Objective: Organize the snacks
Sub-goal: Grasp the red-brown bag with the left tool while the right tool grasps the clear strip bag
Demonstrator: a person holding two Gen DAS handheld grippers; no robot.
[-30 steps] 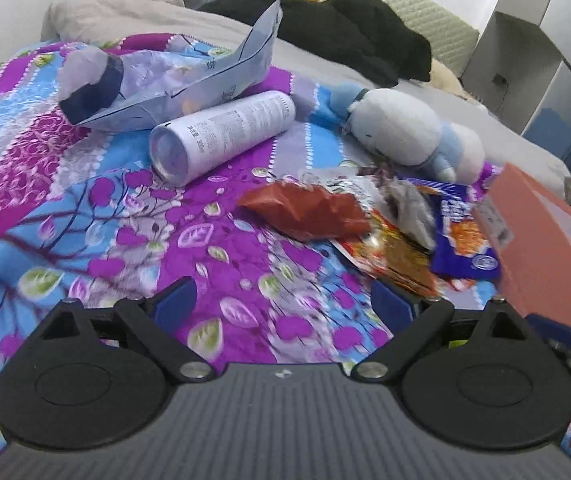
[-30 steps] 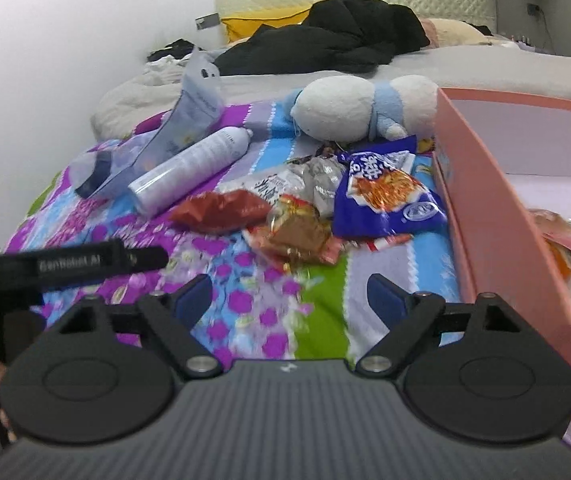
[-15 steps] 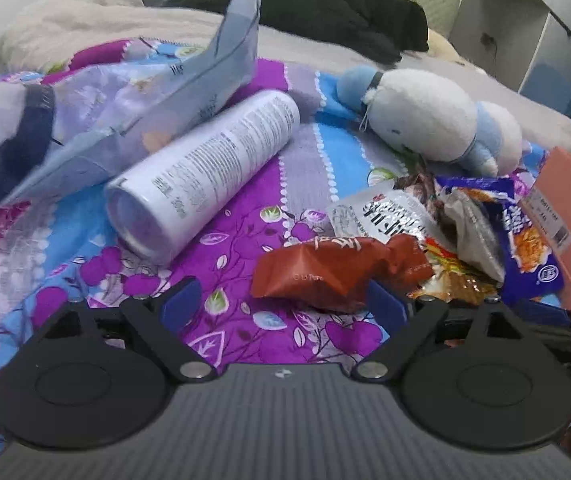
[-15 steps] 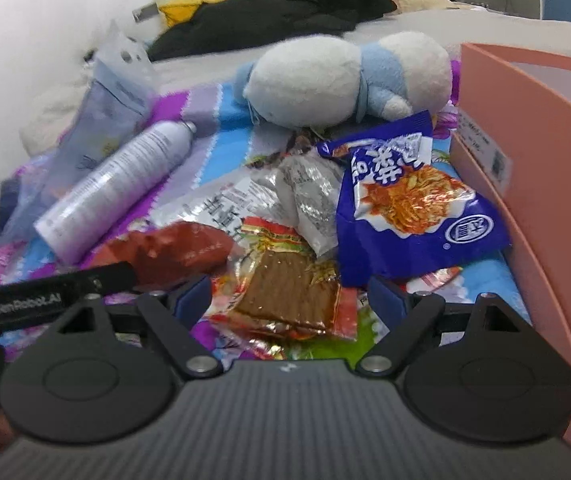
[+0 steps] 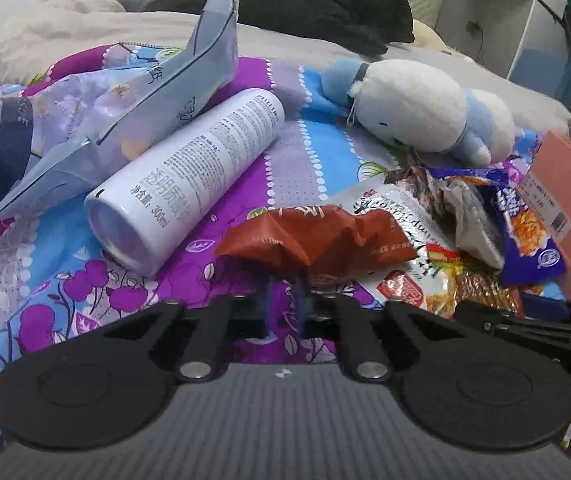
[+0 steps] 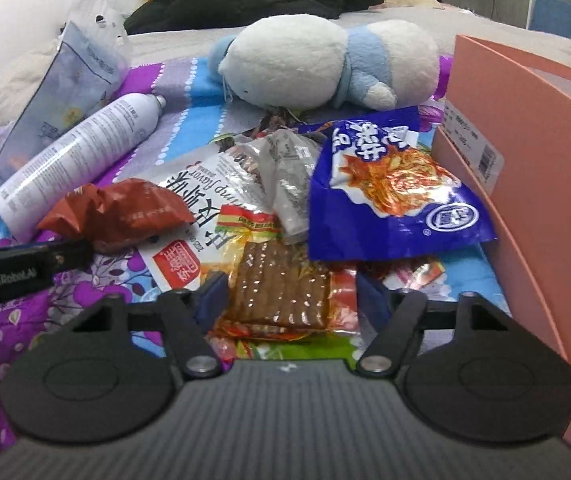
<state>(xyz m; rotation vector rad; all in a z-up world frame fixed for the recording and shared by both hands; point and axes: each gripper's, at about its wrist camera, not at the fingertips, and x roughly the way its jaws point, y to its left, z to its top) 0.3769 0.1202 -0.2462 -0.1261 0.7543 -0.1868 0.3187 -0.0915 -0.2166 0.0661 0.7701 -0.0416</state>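
A pile of snack packets lies on the patterned bedspread. My left gripper is shut on the near edge of a crumpled red-brown packet, which also shows in the right wrist view. My right gripper is open, its fingers either side of a clear packet of brown strips. Behind it lie a blue noodle-snack bag, a white shrimp-flavour packet and a grey packet. The pink box stands at the right.
A white spray can and a pale blue pouch lie at the left. A white and blue plush toy lies behind the pile. Black clothes and pillows lie further back. The left gripper's body crosses the right view's left edge.
My left gripper has closed on the red-brown packet. My right gripper has moved forward and narrowed around the brown-strip packet.
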